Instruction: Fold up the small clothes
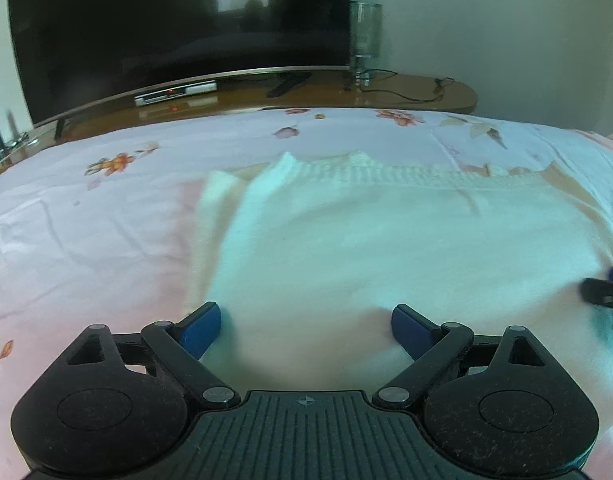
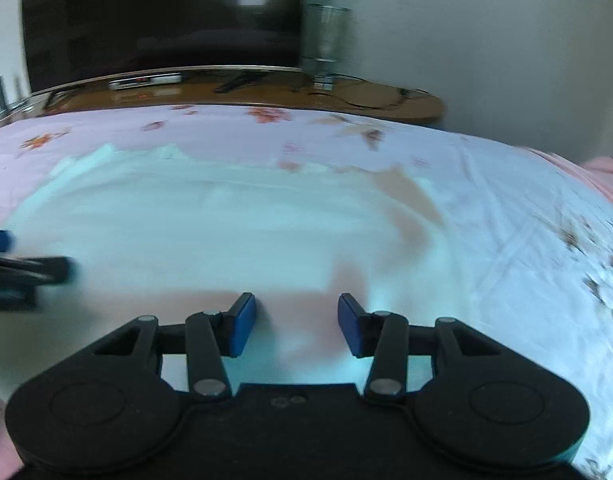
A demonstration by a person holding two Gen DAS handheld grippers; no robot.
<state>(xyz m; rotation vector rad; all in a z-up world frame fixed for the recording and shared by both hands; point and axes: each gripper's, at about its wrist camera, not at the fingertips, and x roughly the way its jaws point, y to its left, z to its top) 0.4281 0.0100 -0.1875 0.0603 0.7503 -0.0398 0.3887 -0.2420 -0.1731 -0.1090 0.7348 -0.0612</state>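
One white knitted garment (image 1: 386, 240) lies flat on the floral bedsheet (image 1: 86, 220), its ribbed hem at the far edge. Two grippers angle down over its near edge. The left gripper (image 1: 306, 330) has its blue pads spread wide, with the cloth's near edge between them, ungripped. The right gripper (image 2: 296, 324) stands partly spread over the garment's near right corner, pinching nothing. One television (image 1: 178, 28) and one glass tumbler (image 1: 364, 30) stand on the far wooden cabinet (image 1: 406, 96).

A bed covered by a pale pink floral sheet (image 1: 106, 208) stands before a glossy wooden console (image 1: 406, 98) carrying a large dark television (image 1: 178, 28) and a set-top box (image 1: 176, 94), against a plain light wall (image 1: 506, 20).
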